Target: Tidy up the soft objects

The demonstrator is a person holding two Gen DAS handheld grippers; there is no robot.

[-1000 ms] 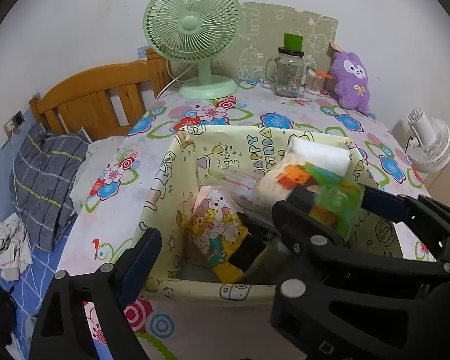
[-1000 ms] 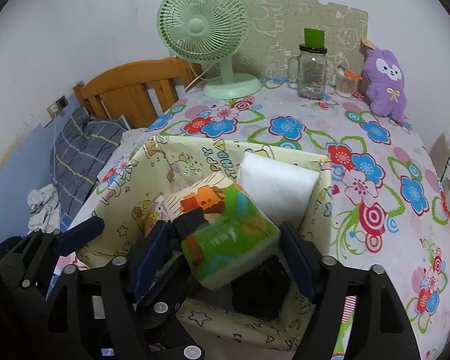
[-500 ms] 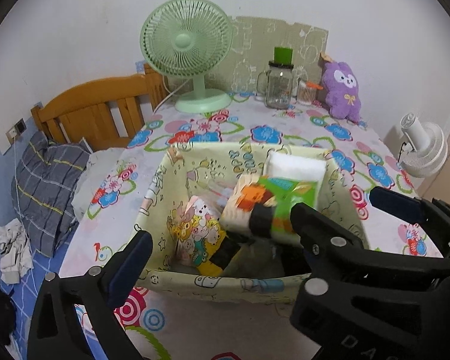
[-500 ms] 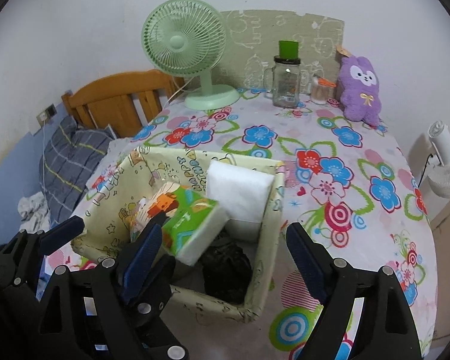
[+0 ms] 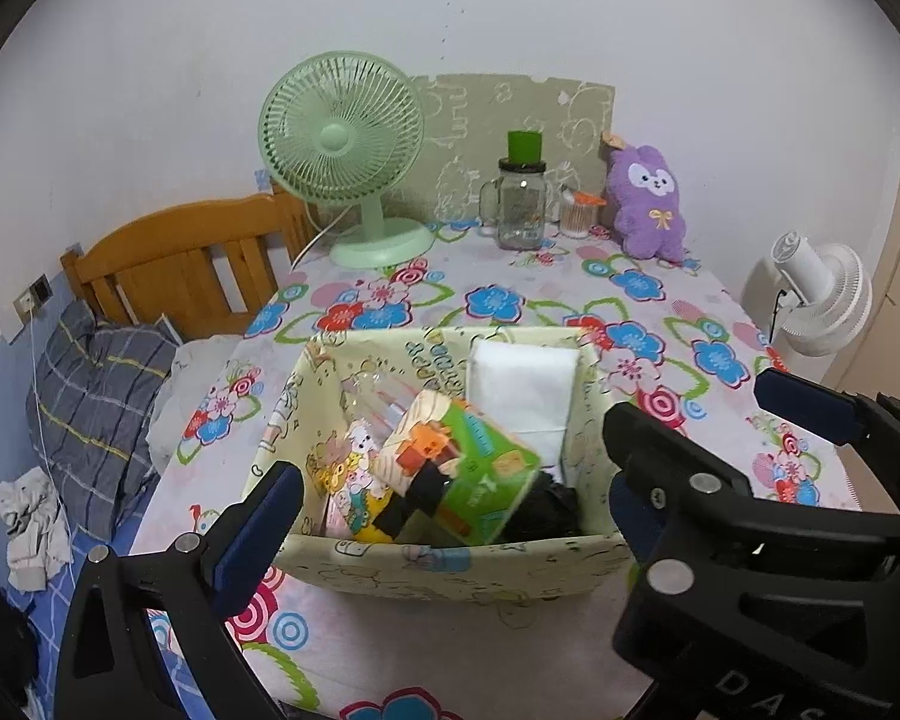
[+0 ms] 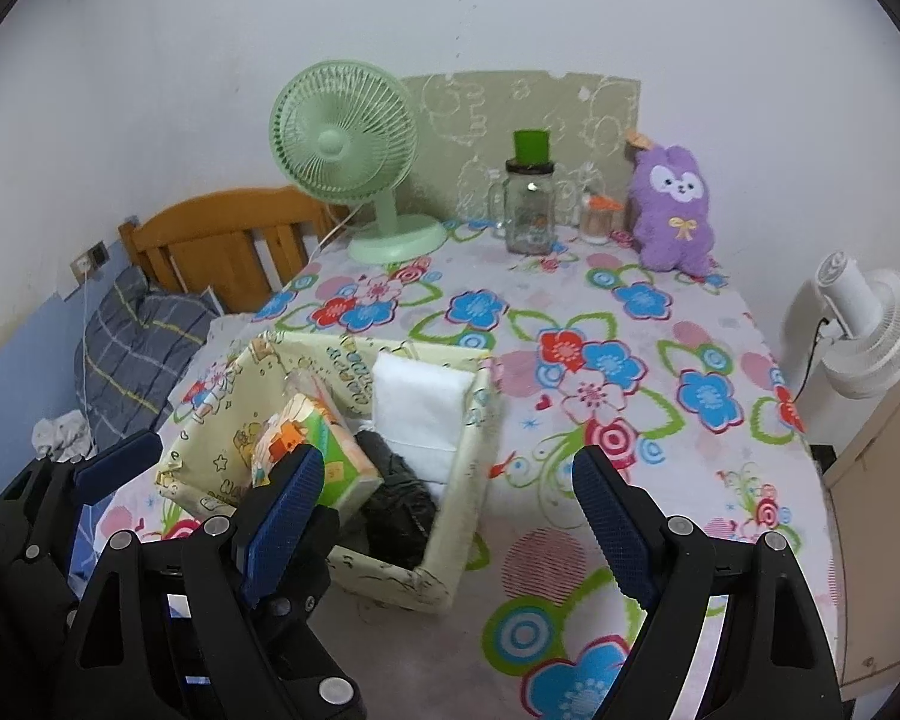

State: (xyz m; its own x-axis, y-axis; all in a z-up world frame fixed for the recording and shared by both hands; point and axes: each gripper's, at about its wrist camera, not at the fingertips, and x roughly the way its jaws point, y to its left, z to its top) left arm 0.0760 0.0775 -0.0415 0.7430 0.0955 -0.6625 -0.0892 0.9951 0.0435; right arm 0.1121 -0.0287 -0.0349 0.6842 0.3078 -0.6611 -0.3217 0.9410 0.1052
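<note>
Plush rabbit (image 6: 673,213) sat upright at the table's far edge, well ahead and slightly right of my right gripper (image 6: 444,507), nearer to it than my left gripper (image 5: 450,495). Both grippers were released and empty, the tissue pack (image 5: 462,468) lying in the box (image 5: 450,564) below.

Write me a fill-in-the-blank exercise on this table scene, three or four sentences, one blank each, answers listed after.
1. The green tissue pack lies inside the pale yellow ____.
2. The plush toy at the far end of the table is coloured ____.
3. The green fan stands to the ____ of the glass jar in both views.
4. The right gripper has its jaws ____, with nothing between them.

Missing words: box; purple; left; open
</note>
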